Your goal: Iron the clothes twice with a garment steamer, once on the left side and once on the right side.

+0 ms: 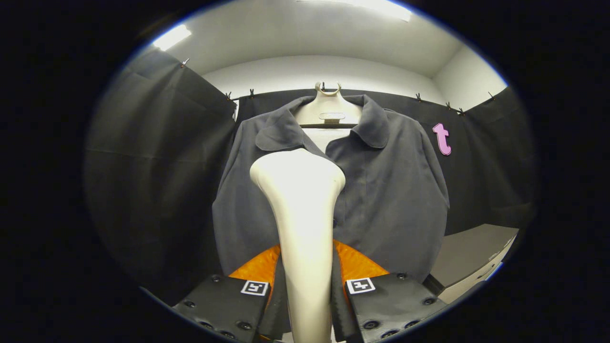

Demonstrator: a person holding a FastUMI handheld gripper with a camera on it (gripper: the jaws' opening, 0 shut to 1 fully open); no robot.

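Observation:
A dark grey collared shirt (pixel 391 190) hangs on a cream hanger (pixel 329 107) against the booth's black cloth wall, straight ahead of the fingers. A cream garment steamer (pixel 302 209) stands upright between the fingers, its handle clamped low down and its wide head up in front of the shirt's chest, just left of the button line. My gripper (pixel 307 305) is shut on the steamer's handle. The steamer hides the middle of the shirt front, and I cannot tell whether its head touches the cloth.
A grey table (pixel 472 255) juts in beyond the right finger, beside the shirt's lower hem. Black cloth walls close in the left, back and right. An orange surface (pixel 355 264) shows just beyond the fingers, under the shirt's hem.

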